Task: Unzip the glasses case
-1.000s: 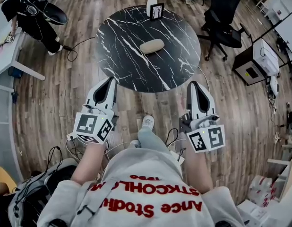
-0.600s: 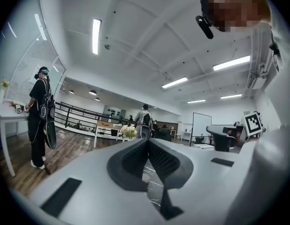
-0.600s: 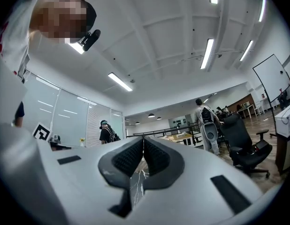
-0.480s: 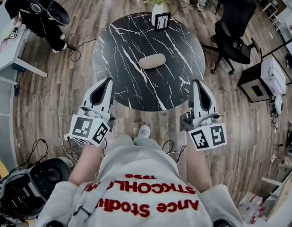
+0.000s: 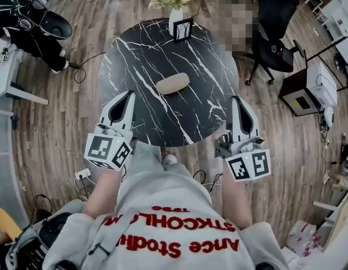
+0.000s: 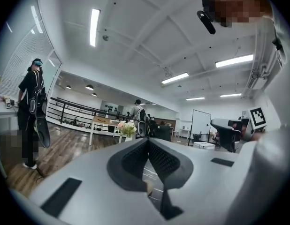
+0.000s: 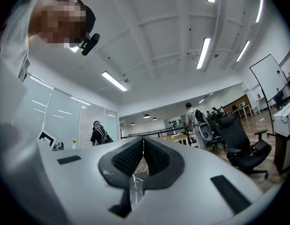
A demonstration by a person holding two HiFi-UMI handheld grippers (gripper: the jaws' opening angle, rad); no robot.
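**A:** What could go wrong from here?

**B:** Both grippers are pressed together with nothing between the jaws. The left gripper [image 5: 130, 94] is at the near-left edge of the bench [image 5: 210, 89], and the right gripper [image 5: 236, 99] is at its near-right edge. The glasses case [image 5: 173, 83] lies loose near the middle of the bench, well apart from both. I'd judge that pulling the zip without the other gripper pinning the shell would make the smooth, rounded case slide or spin. It might end up near the vase [image 5: 175, 17] and frame [image 5: 183, 30] at the far edge.

**A:** And how does it lie?

**B:** It lies flat, with its long axis running across the bench from left to right. Its right end is angled slightly toward the far edge. The zip pull is too small to find, so approaching the wrong end is another risk.
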